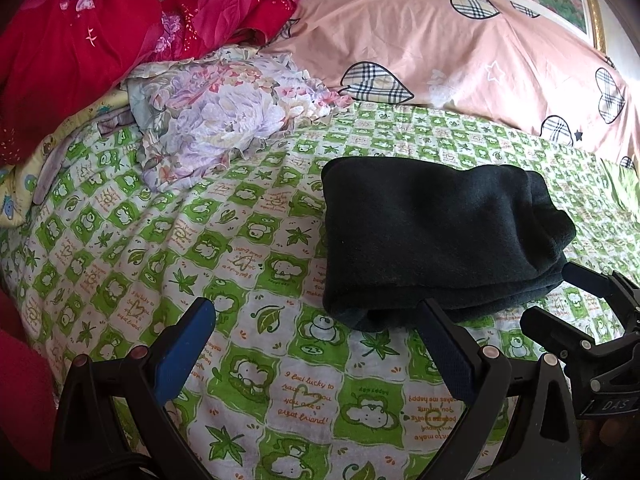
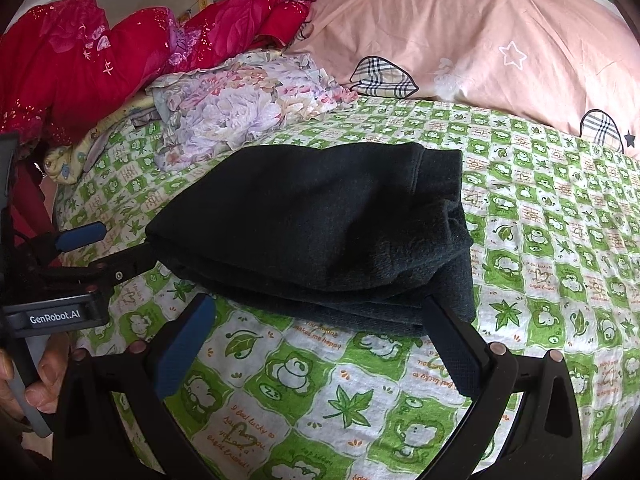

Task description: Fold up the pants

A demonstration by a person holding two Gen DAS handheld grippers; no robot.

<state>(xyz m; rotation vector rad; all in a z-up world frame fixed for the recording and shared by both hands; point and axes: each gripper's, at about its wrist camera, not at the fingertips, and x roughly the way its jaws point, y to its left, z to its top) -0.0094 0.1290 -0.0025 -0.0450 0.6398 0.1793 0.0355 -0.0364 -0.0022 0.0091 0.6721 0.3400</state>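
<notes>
Pants [image 1: 436,240]: dark, near-black bundle, already folded into a thick stack of layers; lies on the bed sheet [image 1: 248,364] toward the middle of the bed, short of the pink pillow [image 1: 460,52] at the head edge.
Long axis: runs across both views, roughly parallel to the head edge of the bed.
Left gripper [image 1: 316,344]: fingers spread wide; its right finger [image 1: 444,344] touches or slips just under the near left corner of the bundle, its left finger [image 1: 184,352] over bare sheet. In the right wrist view one finger shows blue beside the bundle's left end, the other black against it.
Right gripper [image 2: 320,344]: fingers spread wide, pinching nothing; right finger [image 2: 452,352] at the bundle's near right corner, left finger [image 2: 184,348] just short of the near edge. Bundle lies straight ahead of it.
Nearer hand: judged about equal; each sits at one end of the near edge.
Coming move (judgement): folding looks largely done; any last tuck or squaring turns on both grippers working the near edge, pushing toward the head of the bed.
Material: soft, fleecy knit, matte; rounded fold along the left end, loose layered edges at the near right corner, seam showing top right.
Sheet: thin cotton, green-and-white cartoon checks, lightly creased.
Surroundings: red quilt [image 1: 80,44] and floral cloth [image 1: 216,112] heaped toward the far left corner, well apart from the pants.
</notes>
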